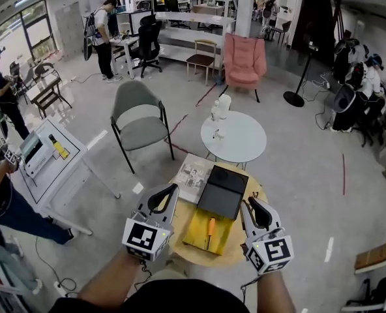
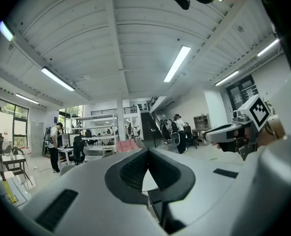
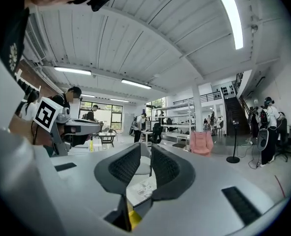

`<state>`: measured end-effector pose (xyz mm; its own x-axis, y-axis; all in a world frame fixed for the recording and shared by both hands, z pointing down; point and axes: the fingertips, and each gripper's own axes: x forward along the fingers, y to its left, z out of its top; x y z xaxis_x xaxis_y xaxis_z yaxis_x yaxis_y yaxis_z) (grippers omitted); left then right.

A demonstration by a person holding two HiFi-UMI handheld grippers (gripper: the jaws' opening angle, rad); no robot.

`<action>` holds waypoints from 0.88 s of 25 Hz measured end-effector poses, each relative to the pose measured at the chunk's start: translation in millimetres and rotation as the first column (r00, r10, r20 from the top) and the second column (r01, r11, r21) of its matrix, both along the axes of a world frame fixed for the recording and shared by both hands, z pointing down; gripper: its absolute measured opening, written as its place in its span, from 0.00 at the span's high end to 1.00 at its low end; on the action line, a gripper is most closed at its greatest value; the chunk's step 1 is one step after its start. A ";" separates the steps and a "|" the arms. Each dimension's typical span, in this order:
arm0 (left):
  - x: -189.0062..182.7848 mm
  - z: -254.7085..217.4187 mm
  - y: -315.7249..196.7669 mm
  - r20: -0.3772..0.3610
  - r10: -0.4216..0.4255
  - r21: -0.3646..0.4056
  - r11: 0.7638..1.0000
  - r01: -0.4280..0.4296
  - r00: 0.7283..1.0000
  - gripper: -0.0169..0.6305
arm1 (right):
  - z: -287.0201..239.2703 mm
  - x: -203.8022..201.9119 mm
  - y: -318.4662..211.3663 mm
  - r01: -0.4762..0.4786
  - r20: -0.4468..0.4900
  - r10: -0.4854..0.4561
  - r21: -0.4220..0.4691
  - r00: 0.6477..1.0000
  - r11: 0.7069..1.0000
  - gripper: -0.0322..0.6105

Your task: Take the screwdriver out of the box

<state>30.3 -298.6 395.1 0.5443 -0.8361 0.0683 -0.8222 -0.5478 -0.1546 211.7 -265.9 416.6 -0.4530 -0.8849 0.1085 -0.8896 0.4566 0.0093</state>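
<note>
An open box [image 1: 214, 215] lies on a round wooden table [image 1: 180, 223], its black lid [image 1: 223, 191] folded back. In its yellow tray [image 1: 196, 235] lies a screwdriver [image 1: 211, 227] with an orange handle. My left gripper [image 1: 174, 188] hovers left of the box with its pads [image 2: 135, 168] touching at the tips, holding nothing. Right of the box, my right gripper [image 1: 246, 203] points level, and a narrow gap shows between its pads [image 3: 125, 165] with nothing in it. In the right gripper view a strip of the yellow tray [image 3: 130, 219] shows below the jaws.
A printed booklet [image 1: 193, 173] lies on the wooden table beside the lid. Beyond stand a white round table [image 1: 245, 142] with white objects [image 1: 220, 108], a grey chair [image 1: 139, 119] and a pink armchair [image 1: 245, 57]. A white work table [image 1: 62, 168] and a person's arm are at left.
</note>
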 end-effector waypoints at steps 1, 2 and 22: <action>0.4 0.8 -6.9 0.004 0.004 -0.002 1.000 -0.004 1.000 0.95 | 2.1 -0.7 -4.9 -0.009 -0.008 0.009 0.001 1.000 1.000 0.82; 1.1 1.5 -13.6 0.008 0.009 -0.004 1.000 -0.008 1.000 0.95 | 4.5 -1.4 -9.7 -0.014 -0.012 0.014 -0.002 1.000 1.000 0.82; 2.5 32.2 -70.5 0.033 0.027 -0.060 0.998 -0.025 0.999 0.95 | 95.7 -1.9 -65.4 -0.043 -0.027 0.038 -0.225 0.999 0.973 0.80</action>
